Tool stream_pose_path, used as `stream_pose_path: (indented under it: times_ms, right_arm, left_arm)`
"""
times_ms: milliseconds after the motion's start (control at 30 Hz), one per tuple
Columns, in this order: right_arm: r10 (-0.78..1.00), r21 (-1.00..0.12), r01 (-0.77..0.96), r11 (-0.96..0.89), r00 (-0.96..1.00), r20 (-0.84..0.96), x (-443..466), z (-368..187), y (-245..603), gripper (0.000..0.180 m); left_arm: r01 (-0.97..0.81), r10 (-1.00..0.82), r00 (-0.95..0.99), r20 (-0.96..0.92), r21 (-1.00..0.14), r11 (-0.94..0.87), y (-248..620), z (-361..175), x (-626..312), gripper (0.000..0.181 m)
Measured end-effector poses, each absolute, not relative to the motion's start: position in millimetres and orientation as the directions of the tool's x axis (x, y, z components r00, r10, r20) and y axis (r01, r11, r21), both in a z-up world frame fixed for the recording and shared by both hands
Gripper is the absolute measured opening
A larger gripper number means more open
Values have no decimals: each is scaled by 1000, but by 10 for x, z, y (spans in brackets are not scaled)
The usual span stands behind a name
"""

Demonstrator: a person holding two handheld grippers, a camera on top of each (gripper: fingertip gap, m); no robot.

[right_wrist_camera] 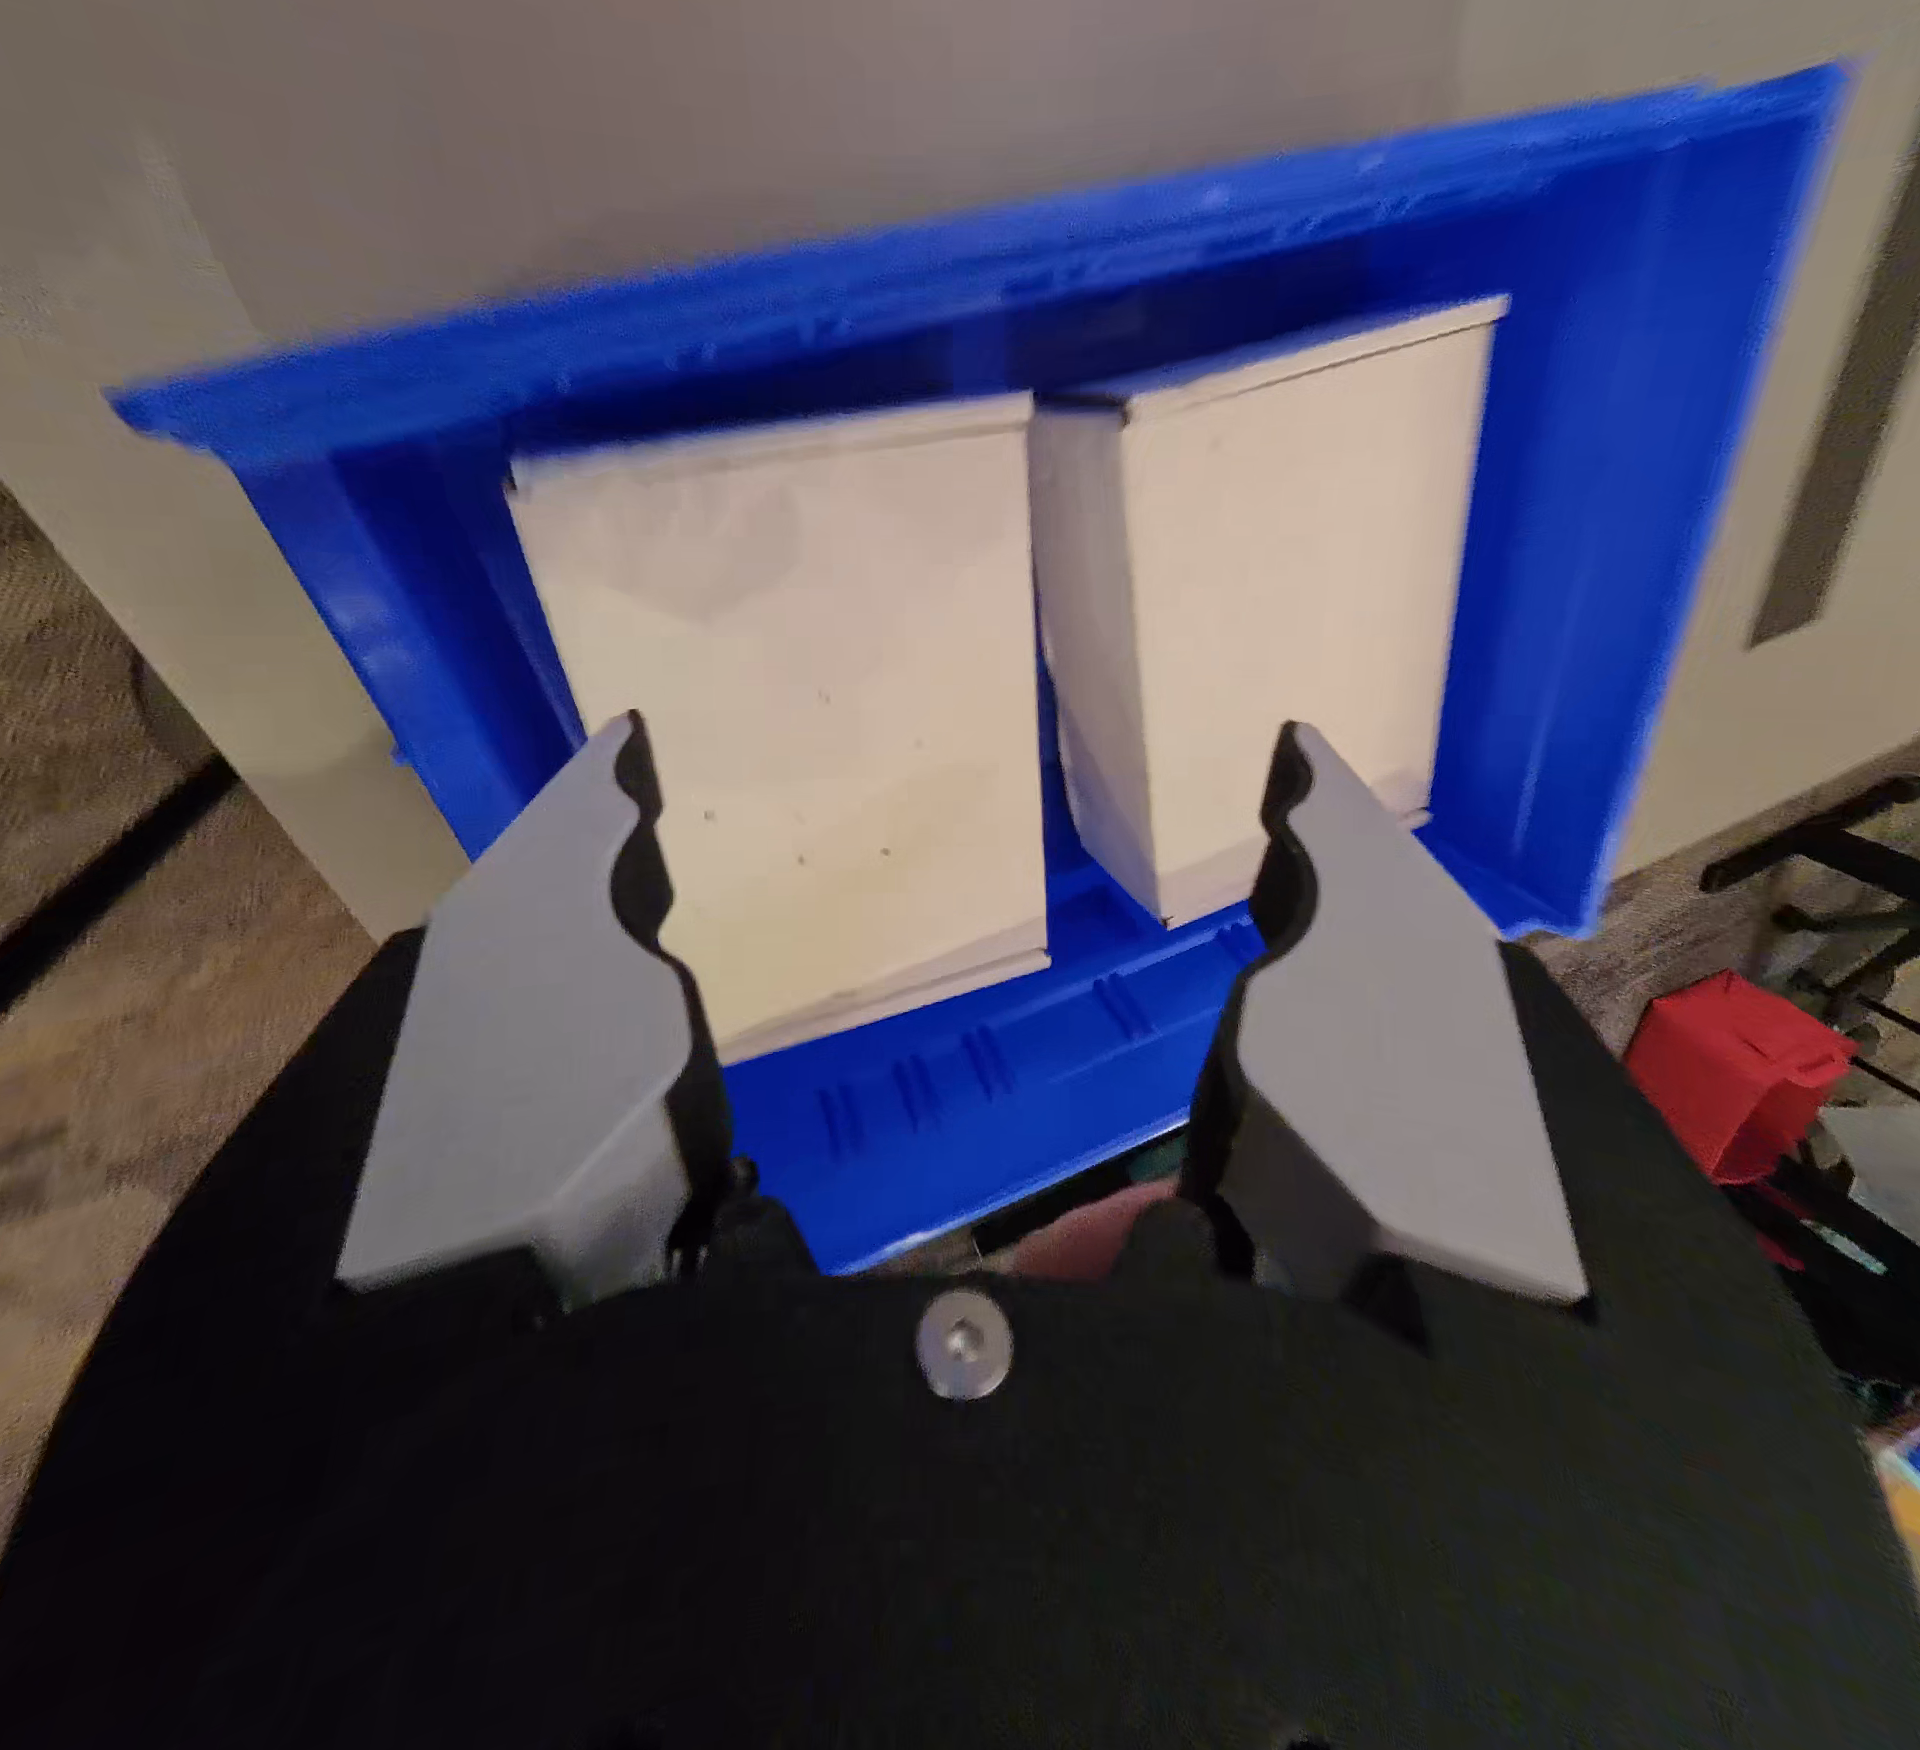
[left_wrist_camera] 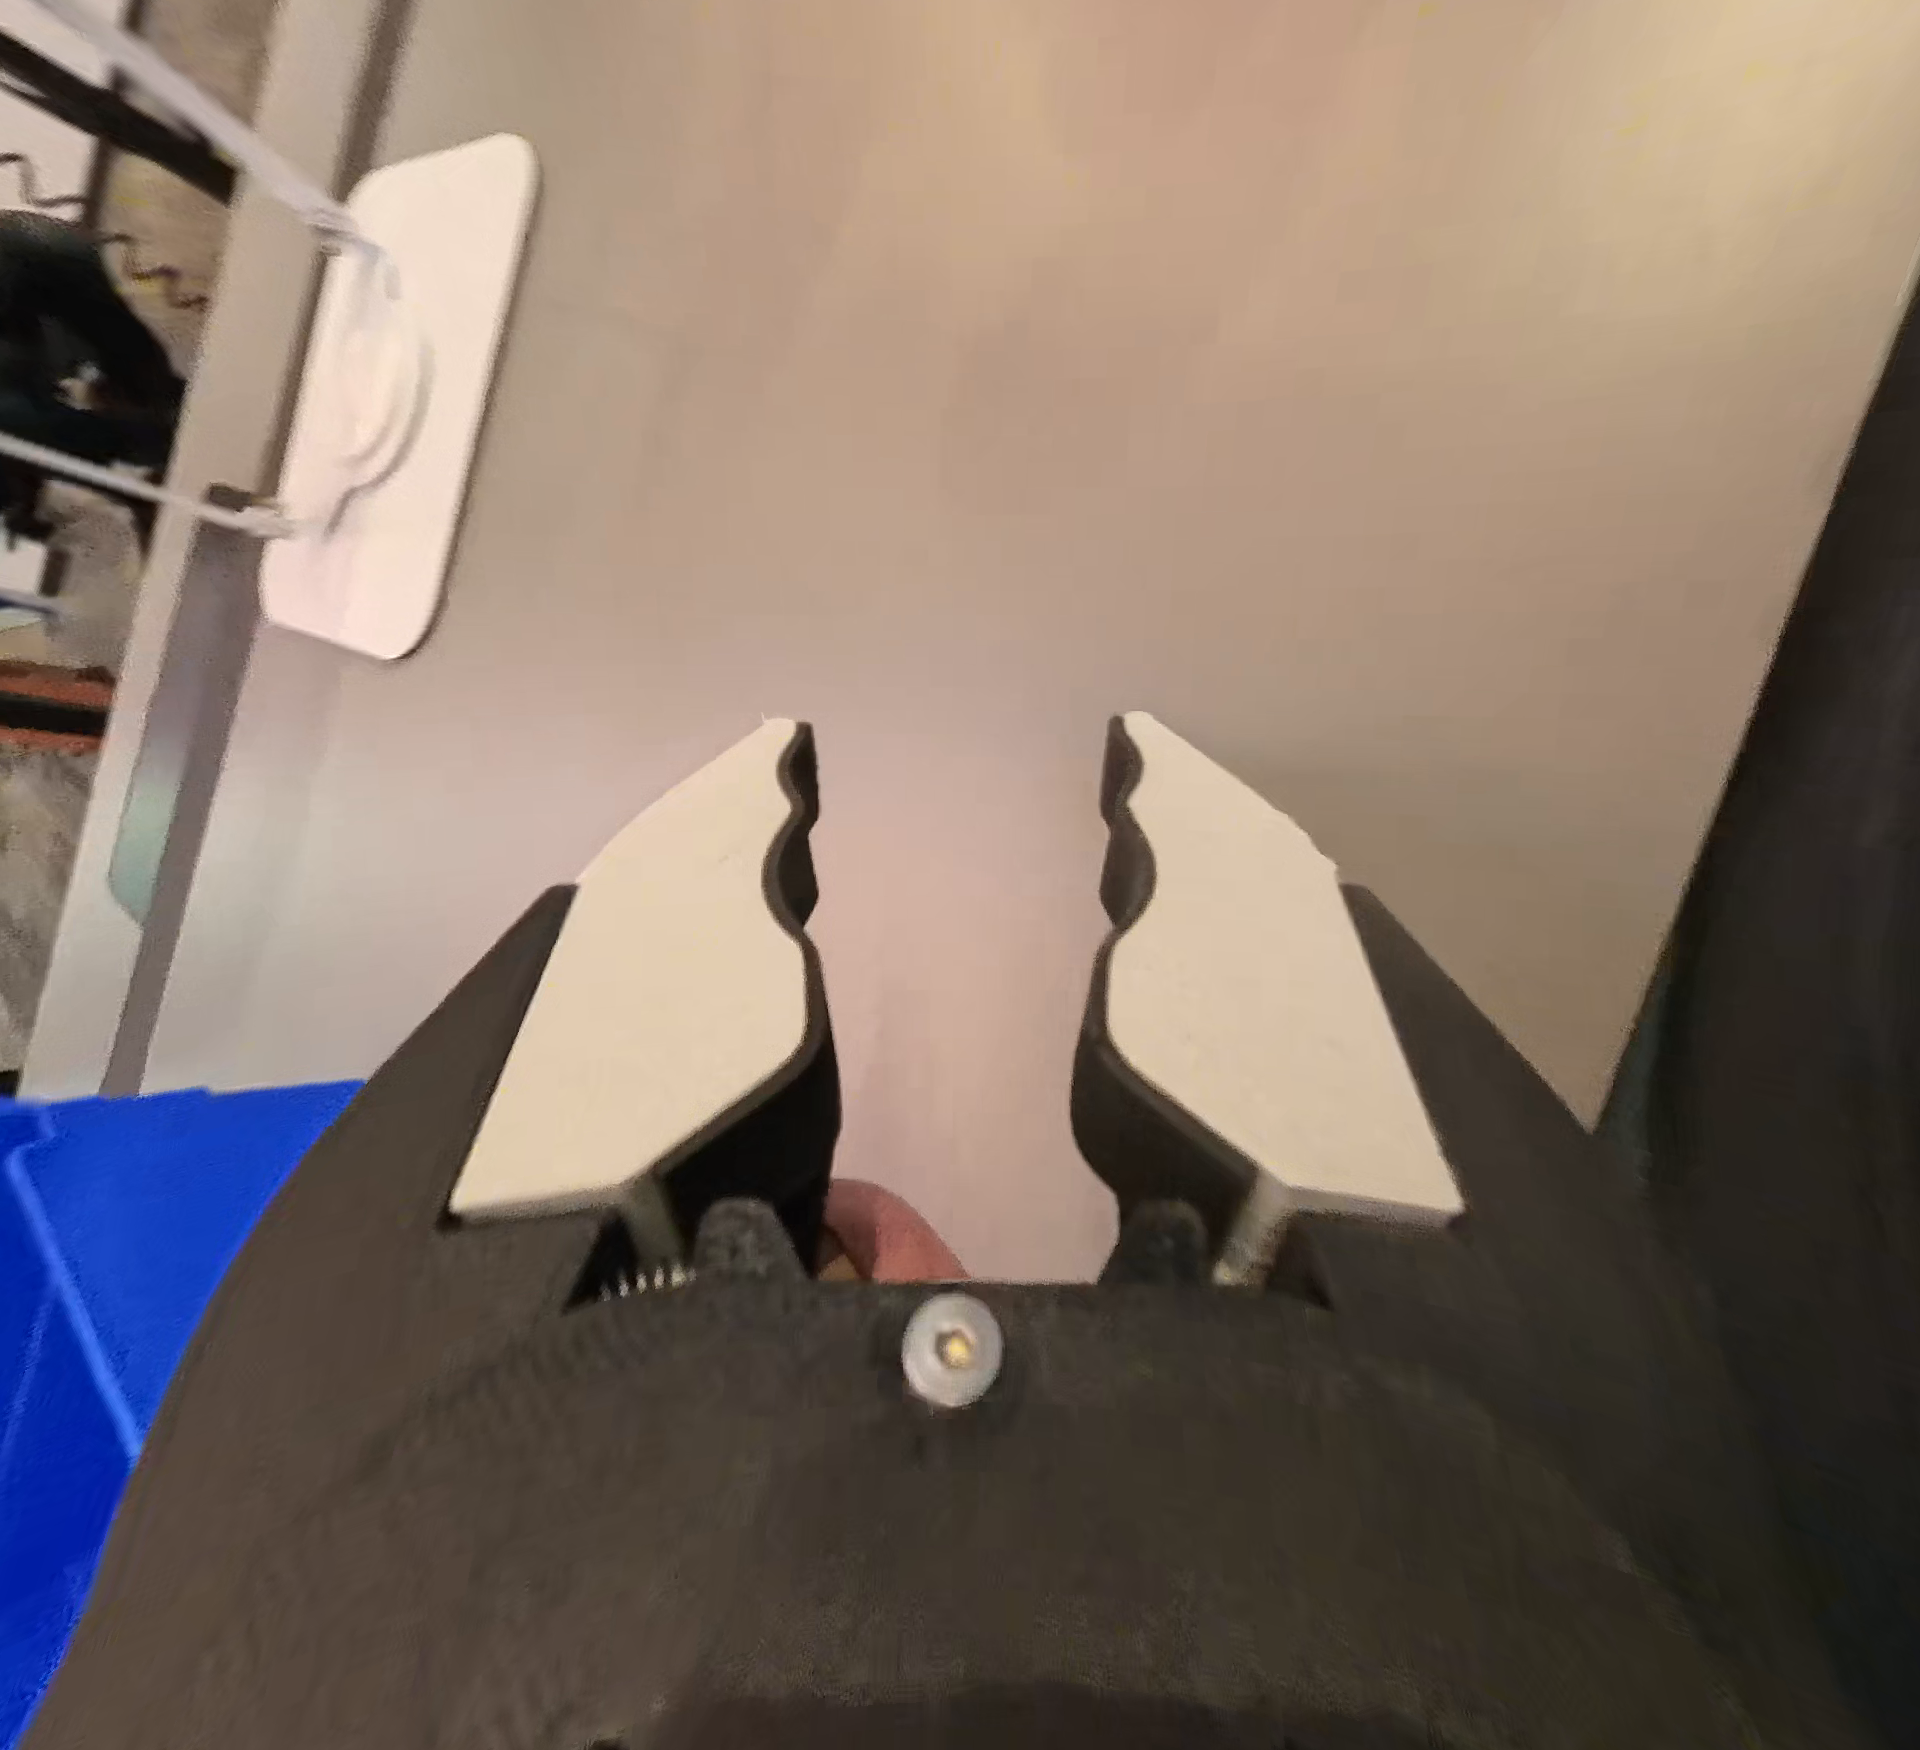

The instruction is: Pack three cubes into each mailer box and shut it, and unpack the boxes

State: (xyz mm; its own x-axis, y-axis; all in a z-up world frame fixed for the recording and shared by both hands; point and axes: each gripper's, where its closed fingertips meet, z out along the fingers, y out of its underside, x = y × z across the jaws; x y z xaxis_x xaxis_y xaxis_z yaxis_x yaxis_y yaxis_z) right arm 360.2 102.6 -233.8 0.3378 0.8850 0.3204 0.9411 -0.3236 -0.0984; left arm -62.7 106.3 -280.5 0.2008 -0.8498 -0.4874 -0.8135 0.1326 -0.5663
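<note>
My right gripper (right_wrist_camera: 961, 744) hovers with its fingers spread wide and empty above a blue plastic bin (right_wrist_camera: 1714, 495) on the pale tabletop (right_wrist_camera: 727, 90). Inside, two closed white cardboard mailer boxes lie side by side, the left box (right_wrist_camera: 821, 661) and the right box (right_wrist_camera: 1278, 599). My left gripper (left_wrist_camera: 961, 734), fingers also apart and empty, faces bare tabletop beside the bin's corner.

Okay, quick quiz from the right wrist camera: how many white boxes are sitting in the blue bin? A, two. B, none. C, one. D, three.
A: the blue bin holds two closed white boxes side by side, the left box and the right box, with the open, empty right gripper in front of them.
</note>
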Motion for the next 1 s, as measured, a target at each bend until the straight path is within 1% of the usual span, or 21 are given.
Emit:
stream_pose_path:
  times_ms: [33,67,133,200,267,367,400,500,633,733,800,900,1000]
  right_arm:
    - [866,-140,933,-331,360,347,3514,-2252,1049,106]
    - [854,-182,927,-328,373,363,3393,-2169,1052,102]
    - [823,-284,909,-306,403,400,3057,-1980,1078,97]
    - [804,-402,873,-276,439,402,2606,-1820,1096,96]
    - [806,-481,846,-231,443,392,2128,-1754,1084,97]
    - [797,-556,808,-192,459,392,1501,-1797,1125,97]
    - [811,-569,801,-187,453,371,1308,-1881,1108,99]
    - [815,-554,815,-168,431,387,985,-2144,1144,109]
    - [820,-628,750,-206,482,307,669,-2355,1192,113]
    - [817,-644,719,-261,520,249,557,-2601,1317,119]
    - [821,-642,705,-301,534,202,505,-2788,1379,124]
    - [816,-625,712,-320,542,200,514,-2982,1474,132]
    - [821,-617,711,-338,543,176,522,-3125,1478,136]
  left_arm:
    - [-792,-841,240,-484,-599,118,1109,-2711,-643,53]
    - [-766,-837,279,-470,-635,101,1145,-2621,-650,54]
    - [-712,-835,350,-424,-700,57,1208,-2481,-651,56]
    - [-679,-834,380,-399,-733,41,1243,-2411,-627,59]
    - [-684,-826,381,-415,-728,50,1266,-2401,-597,60]
    - [-717,-813,362,-456,-694,70,1298,-2443,-541,64]
    - [-723,-813,359,-458,-688,68,1311,-2460,-519,66]
    - [-730,-810,364,-459,-681,57,1365,-2494,-489,68]
    - [-741,-795,402,-453,-672,8,1502,-2578,-537,67]
    - [-742,-802,425,-420,-669,-43,1580,-2707,-531,67]
    - [-757,-809,418,-413,-651,-59,1605,-2811,-509,69]
    - [-749,-820,433,-374,-656,-96,1639,-2925,-443,72]
    - [-749,-820,448,-356,-650,-128,1692,-3015,-408,75]
